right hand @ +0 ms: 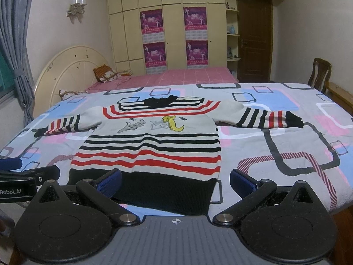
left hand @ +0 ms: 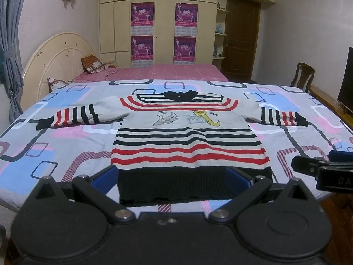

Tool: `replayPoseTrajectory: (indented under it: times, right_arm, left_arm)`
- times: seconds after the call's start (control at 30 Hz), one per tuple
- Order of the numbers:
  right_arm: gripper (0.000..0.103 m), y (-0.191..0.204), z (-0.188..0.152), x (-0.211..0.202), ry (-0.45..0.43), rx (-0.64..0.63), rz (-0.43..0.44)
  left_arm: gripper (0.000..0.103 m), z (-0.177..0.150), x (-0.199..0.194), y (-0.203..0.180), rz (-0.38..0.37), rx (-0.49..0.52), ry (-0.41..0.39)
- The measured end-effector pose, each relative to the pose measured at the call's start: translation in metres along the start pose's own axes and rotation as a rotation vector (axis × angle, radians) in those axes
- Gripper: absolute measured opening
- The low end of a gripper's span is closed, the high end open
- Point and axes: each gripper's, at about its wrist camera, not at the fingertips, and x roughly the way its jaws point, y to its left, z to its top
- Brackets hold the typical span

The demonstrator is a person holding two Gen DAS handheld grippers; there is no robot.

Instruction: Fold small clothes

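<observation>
A small striped sweater (left hand: pixel 187 137) is laid flat and face up on a bed (left hand: pixel 66 154) covered by a quilt with rounded-rectangle patterns. Both sleeves are spread out sideways, the collar is turned toward the far side, and the black hem lies at the near edge. Two cartoon figures (one grey, one yellow) are seen across the chest.

The left gripper (left hand: pixel 172 176) is held at the near edge with its jaws spread wide, the blue pads (left hand: pixel 103 176) set on either side of the black hem; whether the fabric is touched cannot be told. The right gripper (right hand: pixel 175 182) is held just beside it, jaws likewise spread wide, with its left pad over the hem and its right pad (right hand: pixel 242 182) over bare quilt past the sweater's right edge. Nothing is pinched by either.

Behind the bed a second bed with pink bedding (right hand: pixel 187 75), a cream wardrobe (left hand: pixel 158 22) and a brown door (right hand: pixel 253 37) are seen
</observation>
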Motion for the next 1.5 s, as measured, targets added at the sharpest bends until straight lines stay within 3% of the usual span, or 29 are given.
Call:
replayPoseTrajectory:
  times: [0.5, 0.73, 0.97, 1.13, 1.23, 1.5]
  right_arm:
    - [0.103, 0.0, -0.001, 0.002, 0.004, 0.003, -0.002]
    - [0.103, -0.006, -0.003, 0.024, 0.025, 0.022, -0.009]
    - [0.103, -0.019, 0.016, 0.06, 0.033, 0.06, -0.04]
    - [0.103, -0.032, 0.035, 0.091, 0.032, 0.095, -0.062]
    - [0.103, -0.04, 0.046, 0.108, 0.028, 0.119, -0.09]
    - [0.103, -0.085, 0.067, 0.14, 0.01, 0.224, -0.193]
  left_arm:
    - [0.103, -0.005, 0.005, 0.001, 0.007, -0.007, 0.003]
    - [0.103, 0.002, 0.024, -0.002, -0.002, 0.006, 0.033]
    - [0.103, 0.024, 0.068, -0.003, -0.029, 0.019, 0.071]
    - [0.103, 0.045, 0.104, -0.008, -0.098, 0.032, 0.063]
    - [0.103, 0.061, 0.129, -0.01, -0.143, 0.027, 0.076]
    - [0.103, 0.09, 0.19, -0.028, -0.18, 0.053, 0.085]
